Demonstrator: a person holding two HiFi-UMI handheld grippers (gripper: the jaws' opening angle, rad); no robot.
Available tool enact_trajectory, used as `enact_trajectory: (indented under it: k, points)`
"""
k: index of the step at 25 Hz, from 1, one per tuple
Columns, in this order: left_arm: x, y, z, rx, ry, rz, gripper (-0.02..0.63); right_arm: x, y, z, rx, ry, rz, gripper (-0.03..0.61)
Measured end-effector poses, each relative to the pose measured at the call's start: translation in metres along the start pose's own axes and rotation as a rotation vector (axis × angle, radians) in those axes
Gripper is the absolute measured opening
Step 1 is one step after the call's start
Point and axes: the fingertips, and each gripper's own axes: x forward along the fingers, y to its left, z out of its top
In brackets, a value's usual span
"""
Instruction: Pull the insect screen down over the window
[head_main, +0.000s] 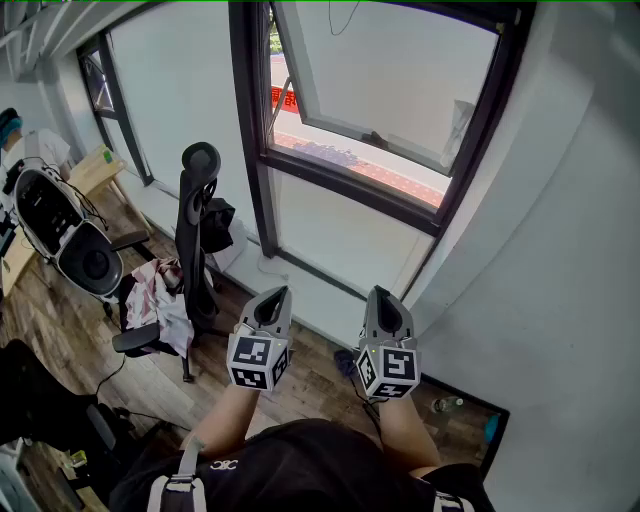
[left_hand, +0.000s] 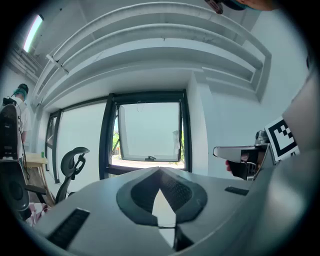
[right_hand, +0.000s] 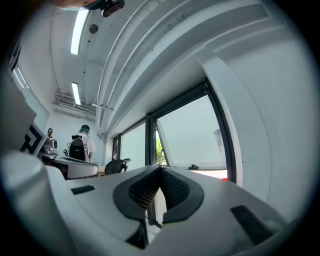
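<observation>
Nothing has been taken hold of yet; this looks like the approach, before any reach for the screen. The person stands facing the window (head_main: 262, 120), with the left hand-held gripper (head_main: 273, 296) and the right hand-held gripper (head_main: 386, 297) side by side, level, pointing at the wall below it and well short of the frame. Each one's own view shows its jaws pressed together with nothing between them.

The window's glazed sash (head_main: 385, 75) is tilted outward at the bottom, with its handle (left_hand: 150, 158) on the lower rail. I can't pick out the insect screen itself. I take it to be rolled up at the top of the window, and nothing is drawn across the opening. A thin cord (head_main: 334, 25) dangles from the top of the window and may be its pull, though it is too fine to be sure.

The next move, I'd judge, is to raise one hand-held gripper to the top of the window, open its jaws, close them on the pull and draw it straight down.

The head view cuts off the top of the window. An office chair (head_main: 196, 235) stands to the left of the window, clear of the reach. Farther left of the window, someone (right_hand: 83, 142) stands with their back turned.
</observation>
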Motion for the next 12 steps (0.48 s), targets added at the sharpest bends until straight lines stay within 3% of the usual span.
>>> enact_trajectory:
  k: [12]
  points:
    - [-0.0074,0.0014,-0.0047,0.010,0.015,-0.002,0.012,-0.0016,0.0113,-0.0086,0.000,0.020,0.025,0.005]
